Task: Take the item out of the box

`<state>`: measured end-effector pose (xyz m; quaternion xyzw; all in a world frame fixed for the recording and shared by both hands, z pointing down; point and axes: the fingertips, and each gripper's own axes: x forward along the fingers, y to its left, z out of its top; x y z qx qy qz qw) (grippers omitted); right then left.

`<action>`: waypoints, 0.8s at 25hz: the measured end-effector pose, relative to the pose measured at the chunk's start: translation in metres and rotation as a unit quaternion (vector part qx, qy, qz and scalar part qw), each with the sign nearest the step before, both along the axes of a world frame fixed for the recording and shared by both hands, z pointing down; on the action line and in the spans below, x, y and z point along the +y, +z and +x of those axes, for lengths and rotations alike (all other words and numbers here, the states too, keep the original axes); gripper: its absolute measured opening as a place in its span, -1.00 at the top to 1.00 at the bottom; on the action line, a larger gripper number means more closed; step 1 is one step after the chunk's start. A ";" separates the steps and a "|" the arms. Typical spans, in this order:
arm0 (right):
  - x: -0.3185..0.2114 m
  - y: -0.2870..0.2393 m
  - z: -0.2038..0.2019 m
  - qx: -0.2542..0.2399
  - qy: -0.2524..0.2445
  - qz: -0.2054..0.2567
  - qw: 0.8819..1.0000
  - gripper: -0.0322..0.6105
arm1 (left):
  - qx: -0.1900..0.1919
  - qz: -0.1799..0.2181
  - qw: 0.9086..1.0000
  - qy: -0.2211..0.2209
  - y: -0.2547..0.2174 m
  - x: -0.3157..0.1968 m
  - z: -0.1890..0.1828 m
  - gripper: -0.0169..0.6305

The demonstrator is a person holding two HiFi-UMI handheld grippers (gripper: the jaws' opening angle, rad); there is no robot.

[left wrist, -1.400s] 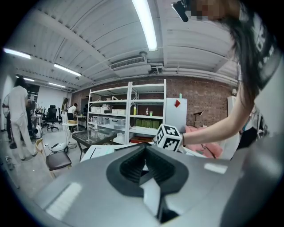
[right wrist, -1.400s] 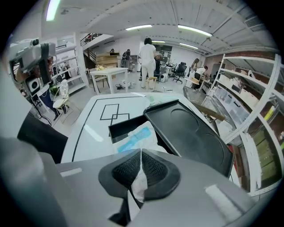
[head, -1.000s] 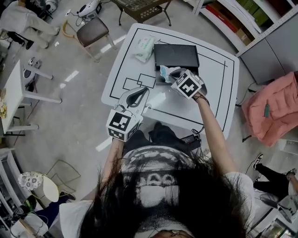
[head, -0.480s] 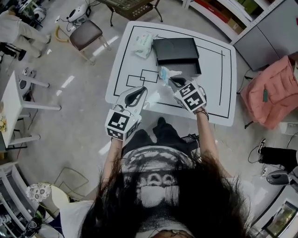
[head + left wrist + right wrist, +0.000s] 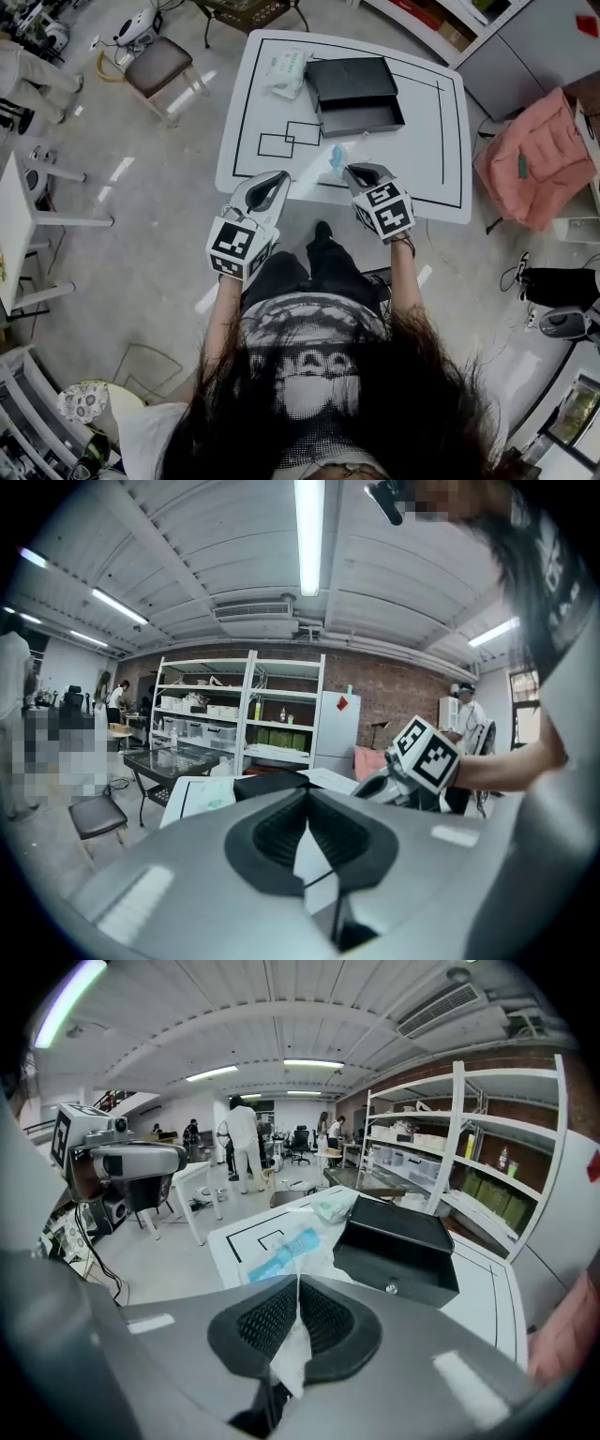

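**Operator:** Report the layout, from the largest element down.

**Technician:** The white worktop [image 5: 422, 141] carries black marked outlines. A black box [image 5: 356, 89] stands on its far half, with the open compartment on the side toward the person. A soft white-and-green pack [image 5: 286, 75] lies just beside the box, on its left.

**Operator:** State of the left hand-held gripper [image 5: 274, 183]?

**Technician:** It is at the near edge of the worktop, at the near left corner. The left gripper view shows its ribbed pads pressed together at the tips, with nothing between them.

**Operator:** And the right hand-held gripper [image 5: 356, 172]?

**Technician:** It is also at the near edge, level with the left unit and apart from it. Its jaws are pinching the near edge of the item [image 5: 336, 159], a thin clear packet with a blue object inside.

**Operator:** Where is the item relative to the box?

**Technician:** It is outside the box. It extends forward from the jaws over the near part of the worktop, between the box and the near edge, just right of the two small outlined rectangles [image 5: 291, 139]. Contact between the packet and the worktop surface cannot be determined.
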<state>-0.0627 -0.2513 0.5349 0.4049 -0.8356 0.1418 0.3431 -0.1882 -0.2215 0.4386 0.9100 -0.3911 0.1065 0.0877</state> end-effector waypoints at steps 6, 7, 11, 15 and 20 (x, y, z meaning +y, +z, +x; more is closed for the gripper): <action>0.039 0.002 -0.004 -0.005 0.044 0.000 0.999 0.86 | 0.004 -0.011 1.000 0.021 0.009 0.032 -0.012 0.95; 0.045 0.001 -0.005 -0.007 0.049 0.000 0.999 0.86 | 0.004 -0.013 1.000 0.024 0.009 0.036 -0.013 0.95; 0.064 -0.004 -0.005 -0.010 0.064 0.003 0.998 0.86 | 0.001 -0.017 0.999 0.034 0.012 0.049 -0.016 0.95; 0.076 -0.010 0.005 -0.011 0.077 0.012 0.997 0.86 | 0.006 -0.016 0.999 0.035 0.011 0.059 -0.011 0.95; 0.088 -0.022 0.025 -0.018 0.095 0.027 0.995 0.87 | 0.000 -0.012 0.999 0.041 0.007 0.066 0.003 0.95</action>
